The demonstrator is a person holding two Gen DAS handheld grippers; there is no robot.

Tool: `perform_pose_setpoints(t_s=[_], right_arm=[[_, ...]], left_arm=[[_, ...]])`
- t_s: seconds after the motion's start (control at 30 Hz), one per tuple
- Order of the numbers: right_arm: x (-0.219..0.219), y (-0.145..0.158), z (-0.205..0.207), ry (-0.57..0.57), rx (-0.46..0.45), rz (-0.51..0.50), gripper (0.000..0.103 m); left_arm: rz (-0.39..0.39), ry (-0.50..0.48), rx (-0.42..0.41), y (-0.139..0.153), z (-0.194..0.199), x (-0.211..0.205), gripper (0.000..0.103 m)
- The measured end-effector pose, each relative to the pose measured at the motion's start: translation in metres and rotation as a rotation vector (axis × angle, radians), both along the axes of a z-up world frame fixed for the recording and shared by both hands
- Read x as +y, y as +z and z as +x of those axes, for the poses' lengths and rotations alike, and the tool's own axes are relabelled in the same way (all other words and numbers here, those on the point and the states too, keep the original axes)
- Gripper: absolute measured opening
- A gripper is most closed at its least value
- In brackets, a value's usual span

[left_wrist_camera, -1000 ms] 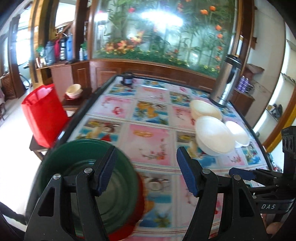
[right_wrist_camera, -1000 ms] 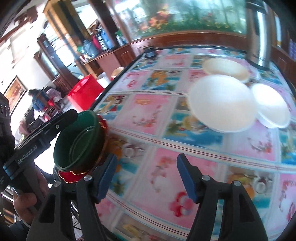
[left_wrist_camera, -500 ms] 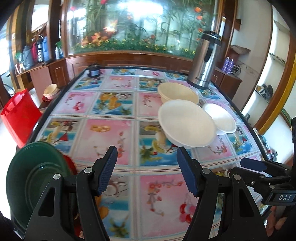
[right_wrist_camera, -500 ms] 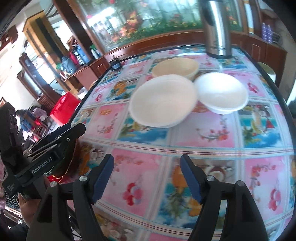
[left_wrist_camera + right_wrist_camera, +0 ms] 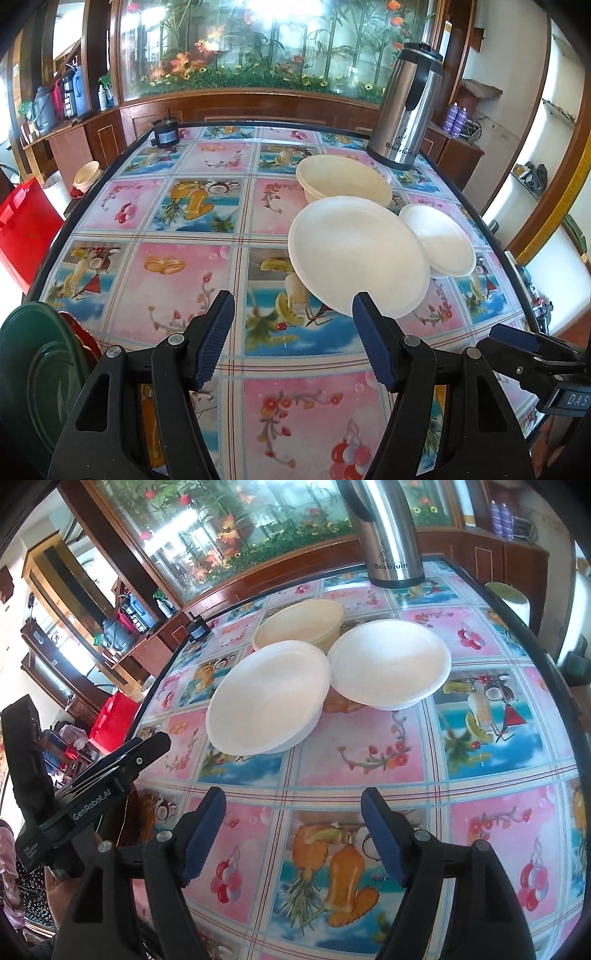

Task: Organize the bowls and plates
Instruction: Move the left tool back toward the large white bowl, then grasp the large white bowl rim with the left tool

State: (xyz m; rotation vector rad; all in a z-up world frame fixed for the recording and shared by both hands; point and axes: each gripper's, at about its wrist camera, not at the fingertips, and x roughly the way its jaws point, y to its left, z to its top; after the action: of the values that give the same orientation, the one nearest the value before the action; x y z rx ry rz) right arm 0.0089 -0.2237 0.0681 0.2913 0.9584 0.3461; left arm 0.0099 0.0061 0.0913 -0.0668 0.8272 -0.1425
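A large white bowl sits mid-table with a smaller white bowl to its right and a cream bowl behind it. A green bowl stacked on a red plate stands at the table's near left corner. My left gripper is open and empty, its right finger just in front of the large white bowl's near rim. My right gripper is open and empty over the near table. The left gripper also shows in the right wrist view.
A steel thermos jug stands at the table's far right. A small black device sits at the far left corner. A red bag and a side table with cups stand left of the table. A fish tank lies behind.
Both grippers have swung to the right, away from the green bowl and red plate, and closer to the white bowls. The green stack now lies at the left edge of the left view.
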Motion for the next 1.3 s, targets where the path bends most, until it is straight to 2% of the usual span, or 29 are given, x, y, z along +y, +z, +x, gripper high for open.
perform_pose_setpoints(t_s=[0.63, 0.9, 1.3], right_arm=[[-0.002, -0.017, 0.027, -0.012, 0.055, 0.055, 0.077], [0.003, -0.014, 0.048, -0.027, 0.05, 0.022, 0.077], [0.008, -0.024, 0.068, -0.016, 0.067, 0.044, 0.074]], left_arm=[[0.008, 0.023, 0.027, -0.008, 0.038, -0.005, 0.067], [0.013, 0.036, 0.06, -0.016, 0.059, -0.007, 0.067], [0.033, 0.04, 0.105, -0.027, 0.082, -0.011, 0.067]])
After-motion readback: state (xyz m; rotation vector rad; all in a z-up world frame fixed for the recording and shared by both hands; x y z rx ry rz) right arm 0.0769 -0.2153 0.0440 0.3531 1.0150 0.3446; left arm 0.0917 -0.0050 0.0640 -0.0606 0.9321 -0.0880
